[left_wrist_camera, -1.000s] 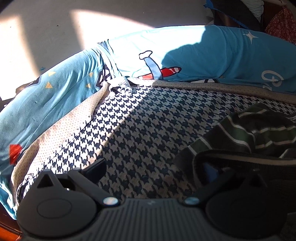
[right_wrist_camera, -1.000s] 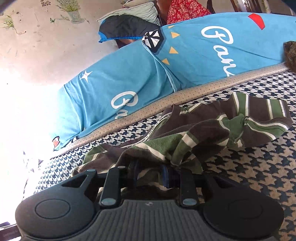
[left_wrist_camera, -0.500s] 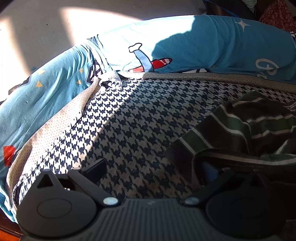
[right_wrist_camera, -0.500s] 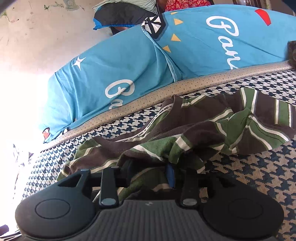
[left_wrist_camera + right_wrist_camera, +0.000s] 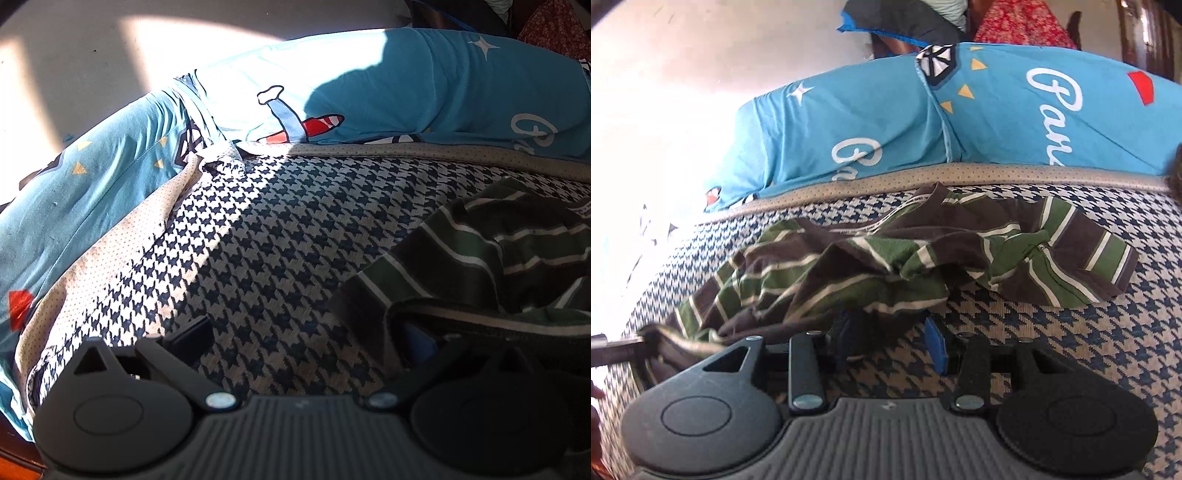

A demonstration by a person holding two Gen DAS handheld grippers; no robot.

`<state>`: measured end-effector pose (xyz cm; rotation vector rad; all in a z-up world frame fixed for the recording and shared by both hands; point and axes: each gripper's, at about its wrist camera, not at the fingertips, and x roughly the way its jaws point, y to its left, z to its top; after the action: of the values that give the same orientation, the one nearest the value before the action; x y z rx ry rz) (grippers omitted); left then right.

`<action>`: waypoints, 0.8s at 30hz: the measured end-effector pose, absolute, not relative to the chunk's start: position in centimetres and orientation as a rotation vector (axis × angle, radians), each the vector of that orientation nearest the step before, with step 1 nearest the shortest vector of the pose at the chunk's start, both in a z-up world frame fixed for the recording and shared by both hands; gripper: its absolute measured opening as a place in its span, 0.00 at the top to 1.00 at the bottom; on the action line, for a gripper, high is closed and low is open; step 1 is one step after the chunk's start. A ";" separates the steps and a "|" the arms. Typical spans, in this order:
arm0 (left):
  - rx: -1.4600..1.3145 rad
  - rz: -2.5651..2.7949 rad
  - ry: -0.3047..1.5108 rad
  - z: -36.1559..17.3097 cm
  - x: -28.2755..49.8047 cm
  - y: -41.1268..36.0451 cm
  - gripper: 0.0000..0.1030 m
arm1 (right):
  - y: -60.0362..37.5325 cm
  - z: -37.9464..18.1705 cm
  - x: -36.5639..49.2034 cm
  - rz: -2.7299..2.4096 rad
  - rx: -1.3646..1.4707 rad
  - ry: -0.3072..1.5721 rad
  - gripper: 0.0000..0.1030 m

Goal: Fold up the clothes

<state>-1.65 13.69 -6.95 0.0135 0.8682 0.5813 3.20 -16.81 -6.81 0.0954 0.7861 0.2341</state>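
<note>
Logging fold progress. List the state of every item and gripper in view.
Shirt: crumpled, unfolded, lying on the cover.
Cover: spread flat, bunched at its far corner.
Pillows: lying along the cover's far edge.
Left gripper: open wide, shirt hem draped over one finger.
Right gripper: open, at the shirt's near edge.

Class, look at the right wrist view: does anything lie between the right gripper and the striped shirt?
Nothing visible does. The right gripper is open with the striped shirt directly ahead, its hem over the fingers; only bare houndstooth cover lies around it.
</note>
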 end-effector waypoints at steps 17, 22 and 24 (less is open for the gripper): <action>-0.005 0.595 0.860 -6.6 -1.4 13.9 0.00 | -12.4 -9.0 1.1 0.427 -0.069 0.781 0.59; -0.012 0.596 0.859 -6.6 -1.5 14.2 0.00 | -12.7 -8.3 1.9 0.362 -0.043 0.720 0.59; -0.012 0.597 0.860 -6.6 -1.5 14.3 0.00 | -12.6 -8.1 1.9 0.338 -0.055 0.696 0.59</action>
<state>-1.52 14.29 -6.64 -0.0115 0.8605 0.5974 1.93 -12.65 -8.05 -0.0551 0.6959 0.3383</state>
